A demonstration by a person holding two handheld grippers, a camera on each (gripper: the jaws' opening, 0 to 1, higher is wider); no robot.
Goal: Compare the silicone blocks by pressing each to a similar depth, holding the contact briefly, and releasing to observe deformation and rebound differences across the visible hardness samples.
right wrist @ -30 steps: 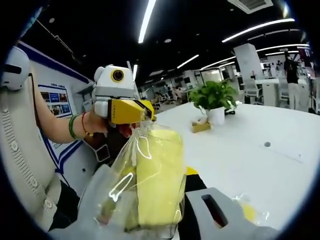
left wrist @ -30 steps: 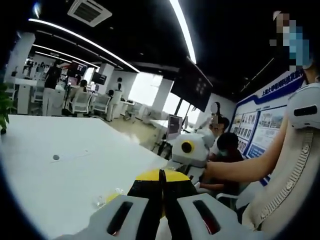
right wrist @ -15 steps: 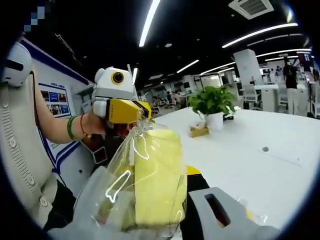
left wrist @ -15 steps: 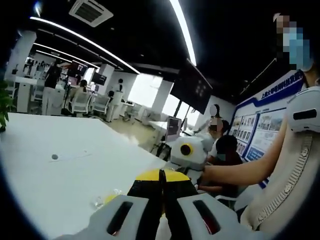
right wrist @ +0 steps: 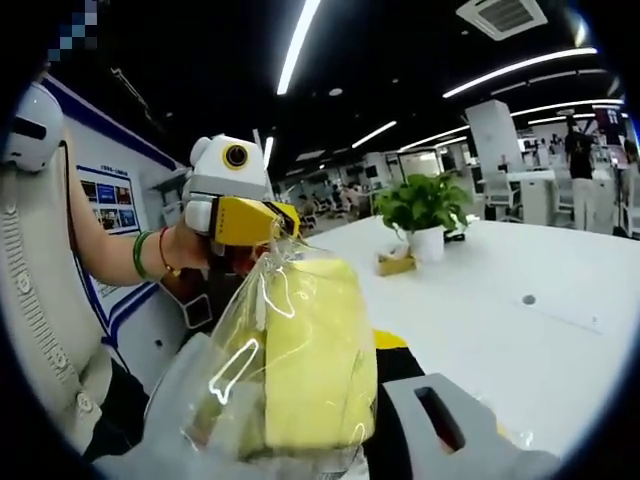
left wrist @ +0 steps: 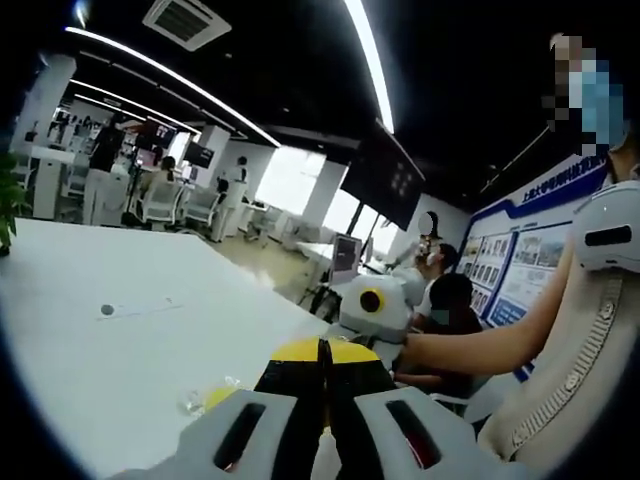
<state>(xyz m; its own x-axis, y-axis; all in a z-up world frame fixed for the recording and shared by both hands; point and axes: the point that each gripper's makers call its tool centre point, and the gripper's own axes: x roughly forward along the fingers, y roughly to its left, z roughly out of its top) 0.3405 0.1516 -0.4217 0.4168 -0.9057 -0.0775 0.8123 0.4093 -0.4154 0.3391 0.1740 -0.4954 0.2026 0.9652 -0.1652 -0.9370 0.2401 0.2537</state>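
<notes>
Stretching wide and mostly bare, the white table point(right wrist: 520, 330) leaves open room, a potted plant point(right wrist: 425, 215) far off. The yellow block point(right wrist: 310, 365) in its clear bag point(right wrist: 245, 340) sits clamped in the right gripper point(right wrist: 330, 440). The left gripper point(right wrist: 285, 222), jaws pressed together, pinches the bag's top; its hand point(right wrist: 190, 245) is raised.

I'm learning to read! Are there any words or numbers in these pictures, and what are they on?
Blue wall board: white characters along its top band, too blurred to read.
Picture panels on that board: print too small to read.
Bagged yellow block: no label visible.
Nothing else readable.
</notes>
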